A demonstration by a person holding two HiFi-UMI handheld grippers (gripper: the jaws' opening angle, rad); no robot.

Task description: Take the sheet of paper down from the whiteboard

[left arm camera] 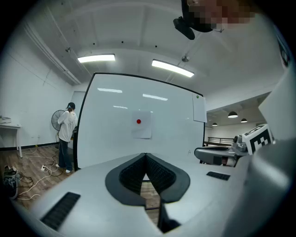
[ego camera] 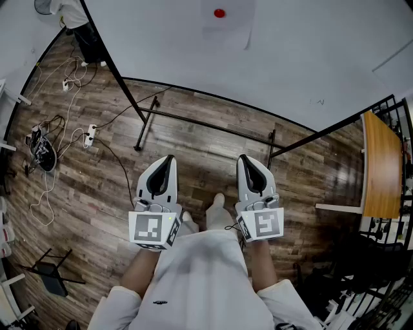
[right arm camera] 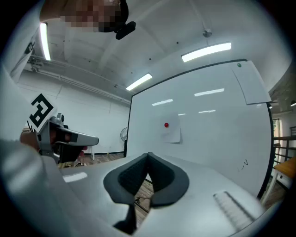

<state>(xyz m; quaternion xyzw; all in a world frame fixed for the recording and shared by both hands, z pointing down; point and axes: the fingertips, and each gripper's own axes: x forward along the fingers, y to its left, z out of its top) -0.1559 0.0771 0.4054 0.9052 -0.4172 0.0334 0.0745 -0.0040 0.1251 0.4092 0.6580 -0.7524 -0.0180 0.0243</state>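
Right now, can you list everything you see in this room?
whiteboard: one, white, black frame, straight ahead
sheet of paper: one, white, middle of the whiteboard
magnet: one, red, top of the sheet
fan: one, dark, left of the whiteboard
person: one, white top, beside the fan
cables: several, white and black, floor at left
table: one, wooden top, far right
left gripper: one, white, jaws shut, empty
right gripper: one, white, jaws shut, empty

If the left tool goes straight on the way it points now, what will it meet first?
Probably the whiteboard, a little below the sheet of paper. Nothing shows between it and the left tool. Depth is hard to judge.
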